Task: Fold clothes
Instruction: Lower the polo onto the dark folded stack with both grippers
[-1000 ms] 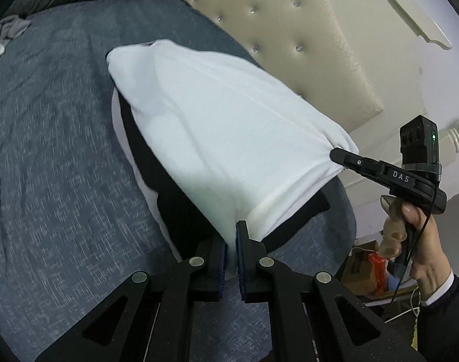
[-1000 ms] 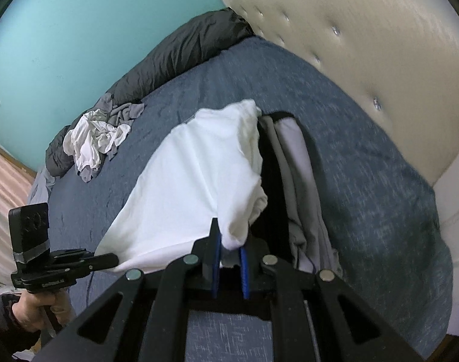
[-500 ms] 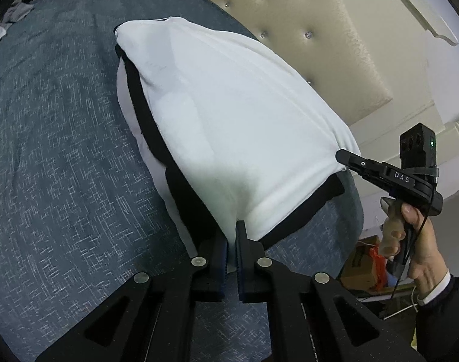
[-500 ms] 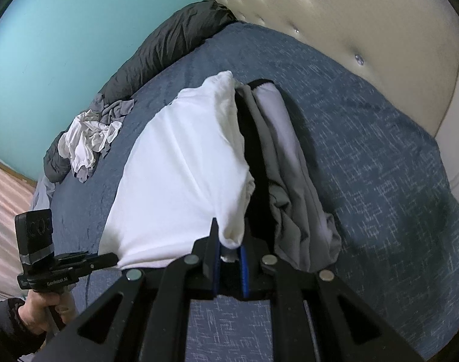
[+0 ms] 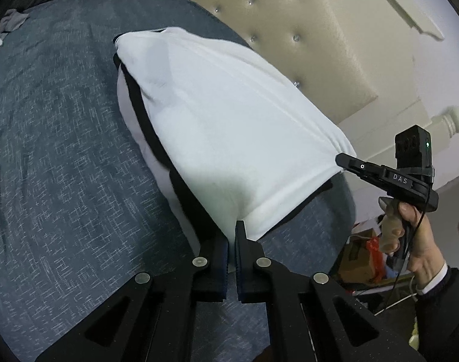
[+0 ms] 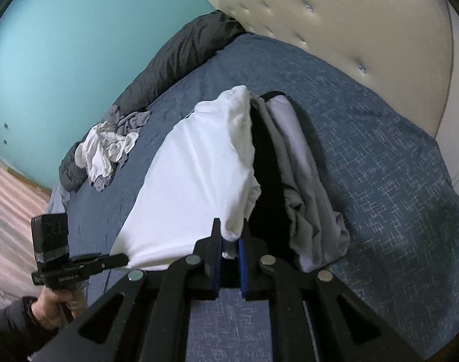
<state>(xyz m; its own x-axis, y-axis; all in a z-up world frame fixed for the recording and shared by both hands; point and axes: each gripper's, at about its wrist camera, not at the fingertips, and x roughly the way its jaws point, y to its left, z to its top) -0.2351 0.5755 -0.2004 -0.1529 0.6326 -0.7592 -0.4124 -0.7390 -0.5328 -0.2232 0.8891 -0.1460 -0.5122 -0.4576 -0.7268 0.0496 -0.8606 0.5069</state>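
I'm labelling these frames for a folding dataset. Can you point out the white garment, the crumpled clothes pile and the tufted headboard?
white garment (image 5: pixel 229 126): left wrist view, middle of its lifted panel.
crumpled clothes pile (image 6: pixel 105 150): right wrist view, its white part.
tufted headboard (image 5: pixel 290 30): left wrist view, buttoned padding.

Two wrist fisheyes, both close over the bed (image 5: pixel 54 157), angled down along their own fingers.
Left cam faces the headboard (image 5: pixel 305 45) with the right tool (image 5: pixel 339 160) at frame right; right cam faces the teal wall (image 6: pixel 78 45) with the left tool (image 6: pixel 125 260) at lower left. Both share the white garment (image 5: pixel 229 138) and bedspread.
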